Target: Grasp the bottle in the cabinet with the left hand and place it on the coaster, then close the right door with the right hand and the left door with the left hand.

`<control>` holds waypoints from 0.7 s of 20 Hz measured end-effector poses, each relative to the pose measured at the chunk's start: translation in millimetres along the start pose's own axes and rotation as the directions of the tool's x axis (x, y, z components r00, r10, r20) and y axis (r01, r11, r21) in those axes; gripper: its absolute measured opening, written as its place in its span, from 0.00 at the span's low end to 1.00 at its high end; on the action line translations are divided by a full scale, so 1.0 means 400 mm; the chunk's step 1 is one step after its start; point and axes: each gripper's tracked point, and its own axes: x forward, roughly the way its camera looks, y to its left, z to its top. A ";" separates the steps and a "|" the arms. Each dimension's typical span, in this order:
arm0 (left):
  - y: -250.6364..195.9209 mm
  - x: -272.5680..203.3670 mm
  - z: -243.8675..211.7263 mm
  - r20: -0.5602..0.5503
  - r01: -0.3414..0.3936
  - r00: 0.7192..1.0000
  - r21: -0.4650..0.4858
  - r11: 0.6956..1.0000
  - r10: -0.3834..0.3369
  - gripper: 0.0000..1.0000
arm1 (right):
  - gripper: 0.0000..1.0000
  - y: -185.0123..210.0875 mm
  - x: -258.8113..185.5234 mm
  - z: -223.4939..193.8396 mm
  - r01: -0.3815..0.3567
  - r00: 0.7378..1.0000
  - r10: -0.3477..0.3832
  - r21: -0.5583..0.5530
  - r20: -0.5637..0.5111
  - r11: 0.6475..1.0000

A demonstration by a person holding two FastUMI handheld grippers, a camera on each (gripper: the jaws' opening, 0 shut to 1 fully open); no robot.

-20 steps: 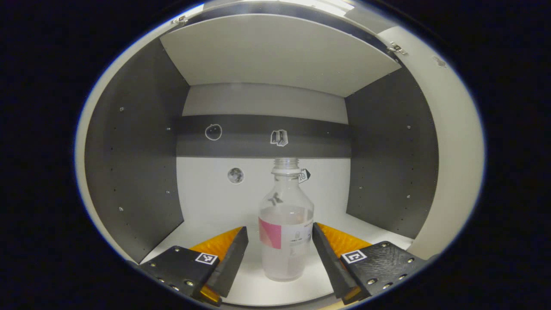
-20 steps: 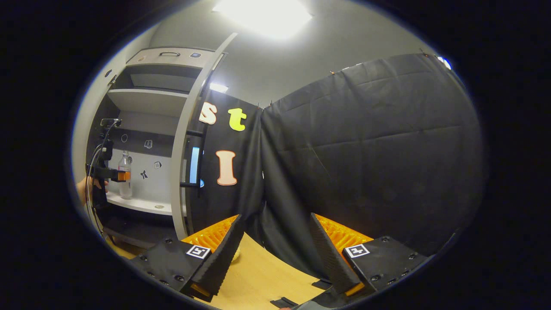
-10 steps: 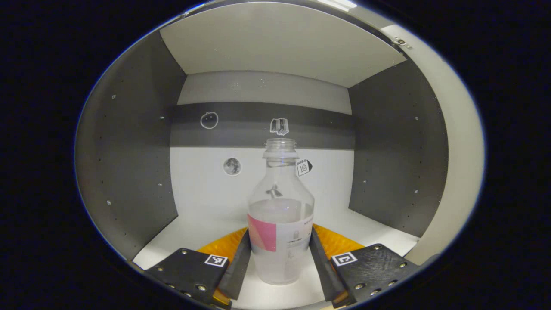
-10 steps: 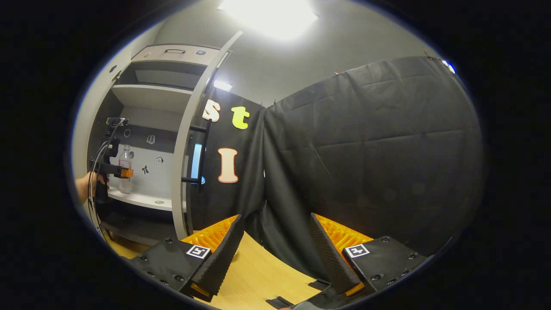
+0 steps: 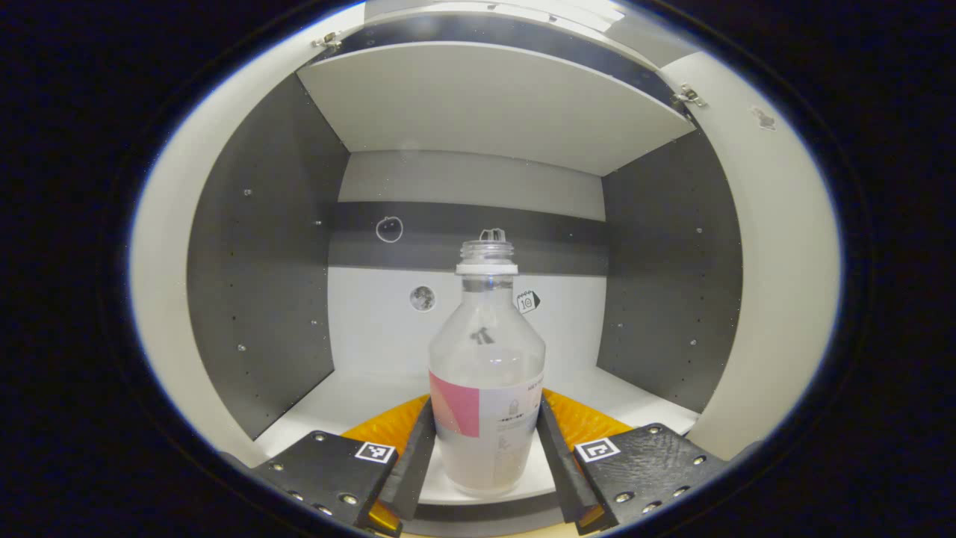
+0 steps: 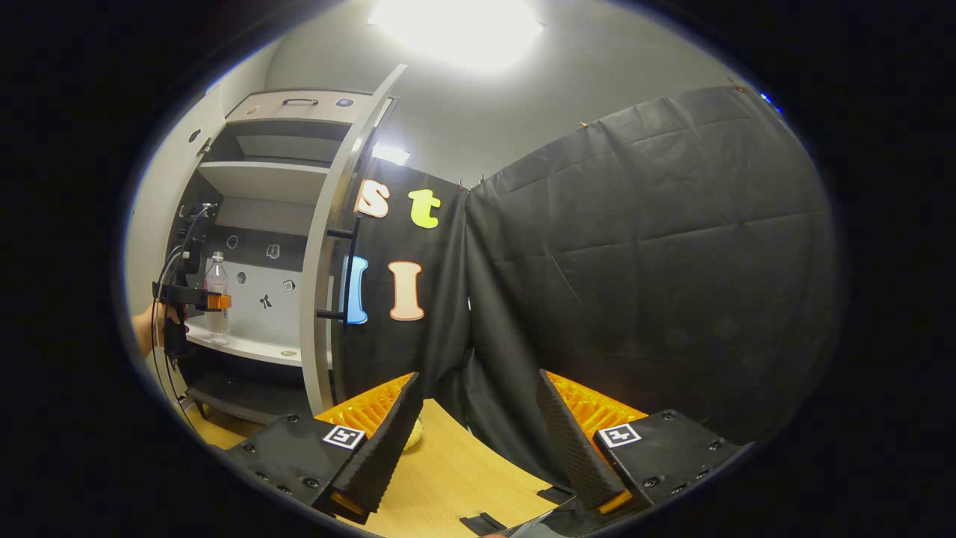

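A clear bottle [image 5: 485,373] with a pink-and-white label and no cap stands upright near the front edge of the cabinet shelf [image 5: 351,396]. My left gripper [image 5: 484,456] is shut on its lower body, one finger pressing each side. In the right gripper view the same bottle [image 6: 216,295] appears far left inside the cabinet, with the left gripper [image 6: 198,300] and a hand [image 6: 142,332] at it. My right gripper [image 6: 478,437] is open with nothing between its fingers, above a wooden table [image 6: 455,478]. A pale thing [image 6: 413,436] lies partly hidden behind one of its fingers.
Both cabinet doors stand open: the left door [image 5: 160,299] and the right door [image 5: 777,299], the latter edge-on with a dark handle [image 6: 328,246]. A shelf board [image 5: 485,104] hangs above the bottle. A small round thing [image 6: 287,353] lies on the shelf.
The left gripper's fingers closed onto the bottle, then drew back with it toward the shelf's front edge. The right gripper stayed open and shifted only slightly.
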 end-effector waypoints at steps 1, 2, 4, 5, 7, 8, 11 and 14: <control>0.001 -0.023 -0.002 0.001 -0.005 1.000 0.001 1.000 0.005 0.72 | 0.97 0.002 -0.002 -0.001 -0.010 1.000 0.010 0.004 0.001 1.000; 0.002 -0.050 -0.001 0.002 -0.010 1.000 0.001 1.000 0.010 0.72 | 0.97 0.004 -0.004 -0.001 -0.022 1.000 0.022 0.009 0.002 1.000; 0.004 -0.098 -0.004 0.009 -0.019 1.000 0.000 1.000 0.019 0.72 | 0.94 0.007 -0.006 -0.004 -0.046 0.999 0.046 0.016 0.004 0.999; 0.003 -0.121 -0.011 0.003 -0.022 1.000 0.003 1.000 0.022 0.72 | 0.97 0.011 -0.008 -0.005 -0.059 0.998 0.059 0.019 0.004 0.998; 0.006 -0.163 -0.023 -0.007 -0.032 0.999 0.015 0.999 0.032 0.72 | 0.97 0.009 -0.013 -0.008 -0.084 0.996 0.084 0.027 0.004 0.996; 0.007 -0.185 -0.026 -0.010 -0.035 0.999 0.018 0.999 0.035 0.72 | 0.94 0.010 -0.015 -0.007 -0.094 0.996 0.094 0.032 0.007 0.995; 0.013 -0.248 -0.036 -0.007 -0.052 0.999 0.018 0.998 0.052 0.72 | 0.98 0.015 -0.020 -0.008 -0.125 0.992 0.125 0.030 0.014 0.992; 0.011 -0.316 -0.047 0.002 -0.058 0.998 0.020 0.998 0.058 0.72 | 0.97 0.019 -0.026 -0.007 -0.151 0.988 0.151 0.027 0.015 0.988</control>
